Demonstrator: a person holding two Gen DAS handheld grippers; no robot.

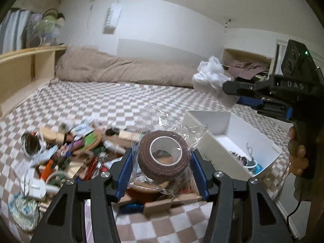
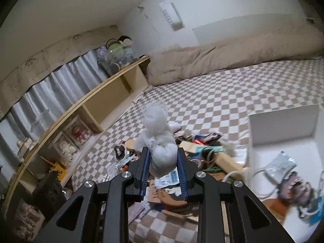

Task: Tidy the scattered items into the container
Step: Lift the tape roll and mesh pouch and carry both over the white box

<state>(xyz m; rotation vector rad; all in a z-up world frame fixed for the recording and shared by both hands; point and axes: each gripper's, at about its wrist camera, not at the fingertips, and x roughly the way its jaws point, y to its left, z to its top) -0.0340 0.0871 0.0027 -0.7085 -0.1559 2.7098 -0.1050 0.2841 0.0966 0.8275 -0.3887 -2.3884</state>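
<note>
My left gripper [image 1: 162, 158] is shut on a brown bandage roll [image 1: 164, 158] wrapped in clear crinkled plastic, held above the pile of scattered items [image 1: 73, 151] on the checkered bed. My right gripper [image 2: 163, 160] is shut on a white gauzy net bundle [image 2: 160, 141], also lifted over the pile [image 2: 204, 149]. In the left wrist view that bundle [image 1: 210, 77] shows at the tip of the right gripper [image 1: 230, 89], high above the white box [image 1: 220, 125]. The white box [image 2: 283, 125] lies to the right and holds several small items.
A beige rolled duvet [image 1: 125, 68] lies along the far wall. A wooden shelf unit [image 2: 97, 105] with toys runs along the left side of the bed. A person's hand [image 1: 297, 154] grips the right tool's handle. A dark bin [image 2: 48, 188] stands low on the left.
</note>
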